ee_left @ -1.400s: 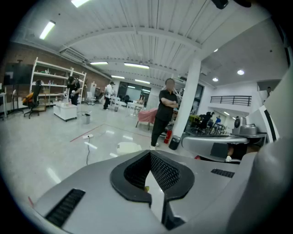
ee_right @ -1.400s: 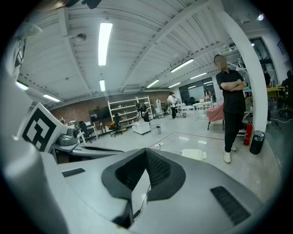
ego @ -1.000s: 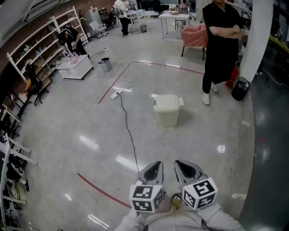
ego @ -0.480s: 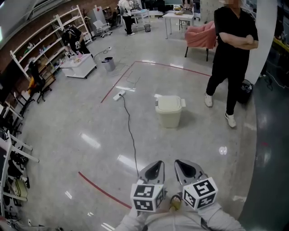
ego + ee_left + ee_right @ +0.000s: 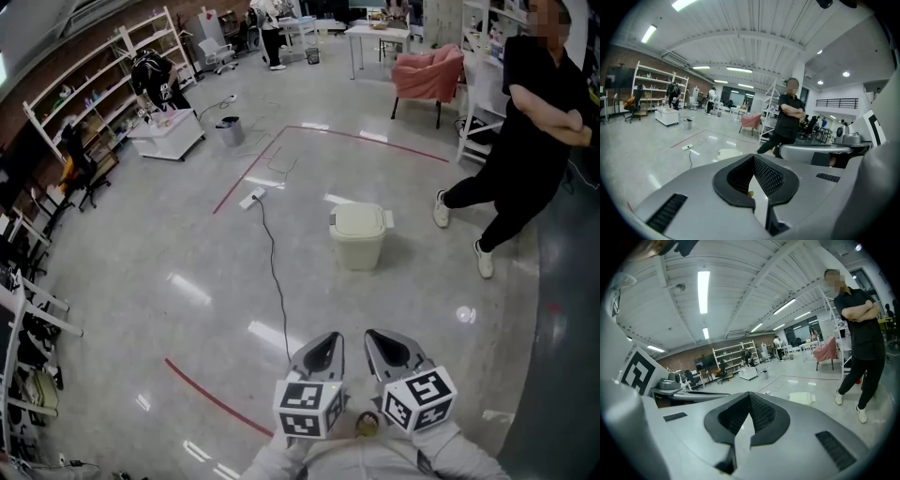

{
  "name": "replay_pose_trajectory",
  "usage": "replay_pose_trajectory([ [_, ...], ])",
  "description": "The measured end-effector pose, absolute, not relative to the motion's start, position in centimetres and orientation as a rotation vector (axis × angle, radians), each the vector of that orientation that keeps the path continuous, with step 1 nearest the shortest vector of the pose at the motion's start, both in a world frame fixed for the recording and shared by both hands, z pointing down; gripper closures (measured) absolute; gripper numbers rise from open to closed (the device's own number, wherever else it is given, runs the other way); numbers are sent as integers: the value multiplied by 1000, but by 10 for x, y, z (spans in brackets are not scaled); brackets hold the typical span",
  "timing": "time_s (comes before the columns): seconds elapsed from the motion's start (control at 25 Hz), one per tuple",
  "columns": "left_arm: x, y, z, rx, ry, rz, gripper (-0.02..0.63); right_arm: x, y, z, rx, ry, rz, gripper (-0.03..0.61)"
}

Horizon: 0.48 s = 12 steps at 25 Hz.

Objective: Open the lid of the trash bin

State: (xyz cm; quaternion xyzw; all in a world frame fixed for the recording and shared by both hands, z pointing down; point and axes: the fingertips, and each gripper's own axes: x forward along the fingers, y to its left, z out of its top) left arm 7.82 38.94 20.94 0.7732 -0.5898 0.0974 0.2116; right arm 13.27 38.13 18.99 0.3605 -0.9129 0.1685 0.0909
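The cream trash bin [image 5: 359, 236] stands alone on the grey floor, its lid down. It shows low in the left gripper view [image 5: 726, 152] and in the right gripper view [image 5: 802, 398]. Both grippers hang side by side close to my body, well short of the bin. My left gripper [image 5: 327, 341] is shut with nothing in it, jaws pointing towards the bin [image 5: 753, 157]. My right gripper [image 5: 379, 339] is shut and empty as well [image 5: 750, 394].
A black cable [image 5: 275, 281] runs from a power strip [image 5: 251, 198] past the bin's left side. A person in black [image 5: 530, 141] stands right of the bin. Red tape lines [image 5: 211, 397], a pink armchair [image 5: 427, 75], a white cabinet [image 5: 167, 134] and shelving [image 5: 84, 103] lie farther off.
The person in black has stepped to the right, away from the bin. The view has shifted slightly towards the bin. Both grippers stay shut in the same place.
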Motion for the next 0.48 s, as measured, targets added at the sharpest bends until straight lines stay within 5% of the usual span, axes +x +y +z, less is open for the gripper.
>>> replay_pose_trajectory([
  [0.48,38,317,210,2140,-1635,281,609,98,310,192,1085,-2690,481,583],
])
